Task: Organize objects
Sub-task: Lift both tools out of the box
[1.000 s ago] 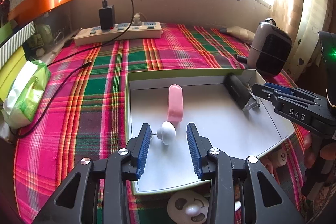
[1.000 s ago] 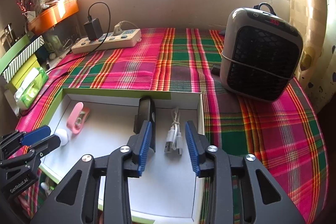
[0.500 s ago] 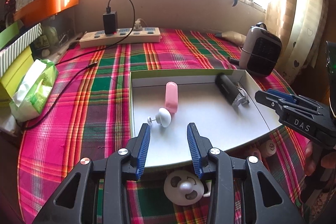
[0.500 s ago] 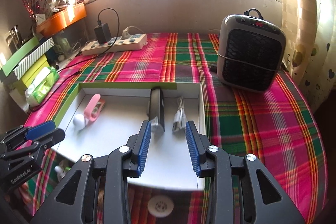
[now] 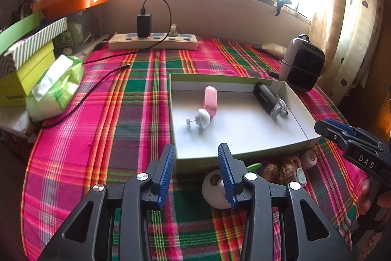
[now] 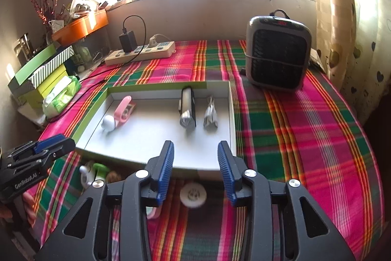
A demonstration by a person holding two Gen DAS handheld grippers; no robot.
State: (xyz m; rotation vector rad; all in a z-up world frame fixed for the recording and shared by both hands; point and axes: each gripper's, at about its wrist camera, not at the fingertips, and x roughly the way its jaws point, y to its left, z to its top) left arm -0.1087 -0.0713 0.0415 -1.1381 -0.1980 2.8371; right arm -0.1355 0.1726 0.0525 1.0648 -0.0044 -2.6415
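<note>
Small white round plastic disc (image 6: 193, 194) on the plaid cloth, just near of the shallow white cardboard tray (image 6: 156, 158), looks light, stiff and smooth, best pinched across its rim; right gripper (image 6: 195, 173) and left gripper (image 5: 196, 174) both opening, empty.

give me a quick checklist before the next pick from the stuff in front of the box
1. Left tongs carrying nothing: ok, jaws opening, nothing between them.
2. Right tongs carrying nothing: ok, jaws opening.
3. Free room in the box: ok, bare floor near the front wall.
4. Next item in view: ok, round white disc lies on the cloth below the right tongs.
5. Pile by the left tongs separable: cannot tell, items crowd together.
6. Black flashlight and cable bundle inside the box: ok.
</note>
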